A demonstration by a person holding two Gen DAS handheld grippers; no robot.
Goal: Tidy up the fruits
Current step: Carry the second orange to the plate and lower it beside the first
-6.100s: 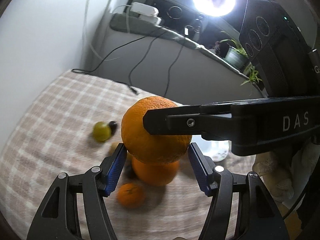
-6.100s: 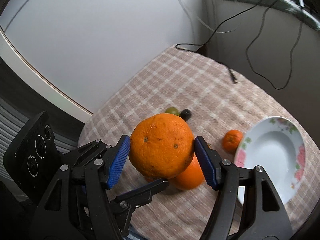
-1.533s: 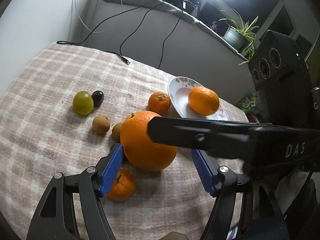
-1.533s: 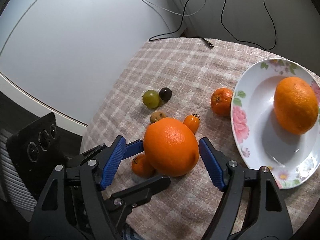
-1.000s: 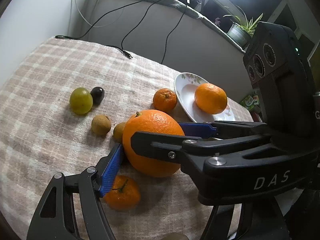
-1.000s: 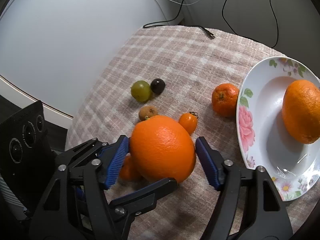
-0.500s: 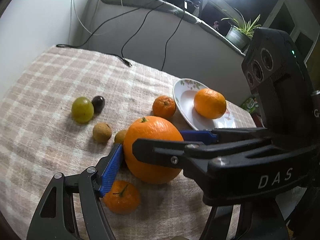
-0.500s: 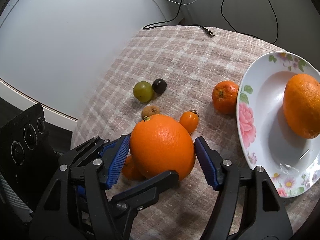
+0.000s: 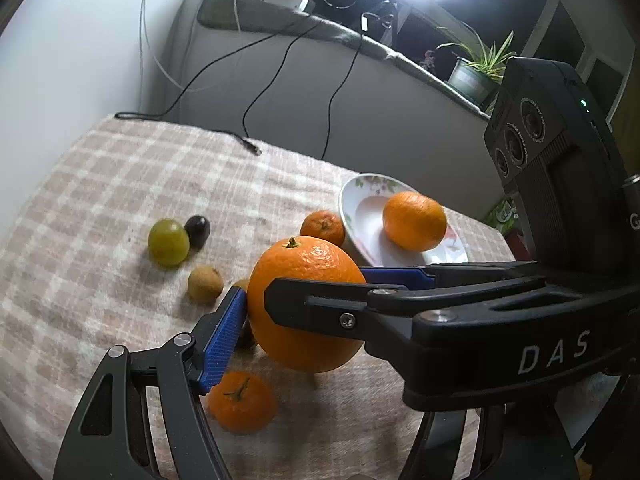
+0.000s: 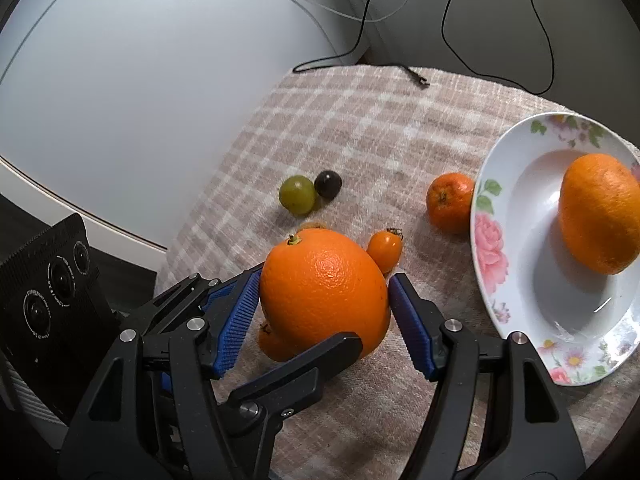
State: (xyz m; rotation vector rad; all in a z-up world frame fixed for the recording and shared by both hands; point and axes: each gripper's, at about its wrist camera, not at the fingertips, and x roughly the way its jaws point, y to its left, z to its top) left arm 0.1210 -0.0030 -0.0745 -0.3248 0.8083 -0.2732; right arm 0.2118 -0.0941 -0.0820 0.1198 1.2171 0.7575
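A large orange (image 9: 308, 280) (image 10: 320, 292) sits low over the checked cloth, gripped from two sides. My left gripper (image 9: 312, 312) has its blue pad against the fruit's left flank; its other finger is hidden behind the right gripper's black finger. My right gripper (image 10: 324, 284) has both blue pads touching the orange. Whether the orange still rests on the cloth I cannot tell. A white flowered plate (image 9: 352, 216) (image 10: 484, 240) on the right holds another orange (image 9: 414, 220) (image 10: 600, 212).
Loose on the cloth are a mandarin (image 9: 323, 227) by the plate, a second mandarin (image 9: 242, 402) near me, a green grape (image 9: 168, 242), a dark grape (image 9: 198, 230), a brown fruit (image 9: 205, 284) and a kumquat (image 10: 384, 250). A cable end (image 10: 418, 80) lies at the far edge.
The orange carried earlier now lies in the plate. Both grippers have closed in on the second large orange, and the gaps beside the right pads are gone. The hands barely moved.
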